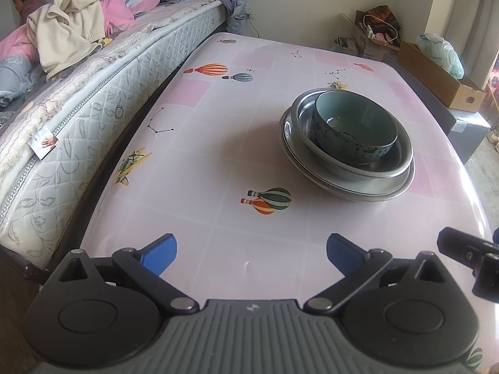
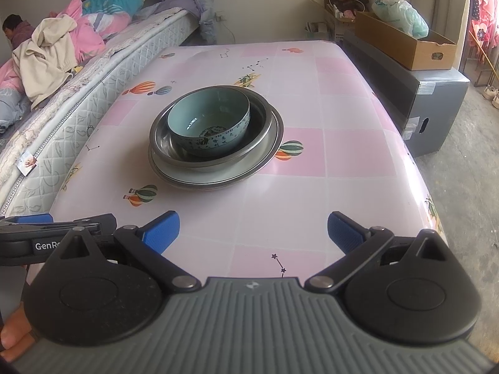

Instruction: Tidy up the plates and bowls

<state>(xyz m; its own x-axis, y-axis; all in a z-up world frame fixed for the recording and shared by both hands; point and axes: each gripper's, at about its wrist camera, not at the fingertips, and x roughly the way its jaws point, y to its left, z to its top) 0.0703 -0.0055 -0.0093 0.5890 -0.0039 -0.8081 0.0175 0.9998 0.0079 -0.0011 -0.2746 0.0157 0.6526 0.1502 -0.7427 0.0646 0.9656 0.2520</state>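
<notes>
Stack, mid-desk [image 2: 312, 187] — one ceramic bowl [image 2: 209, 121], teal inside, nested in one steel basin [image 2: 265, 124], resting on one steel plate [image 2: 218, 177]; possibly a second plate beneath, rims too close to tell.

Left gripper [image 1: 251, 255]: fingers spread wide, holding nothing, at the near edge, well apart from the stack.

Right gripper [image 2: 252, 233]: likewise spread and empty.

Step judged: stacking looks complete, or about to be redone. Next move would need a reach forward to a rim.
</notes>
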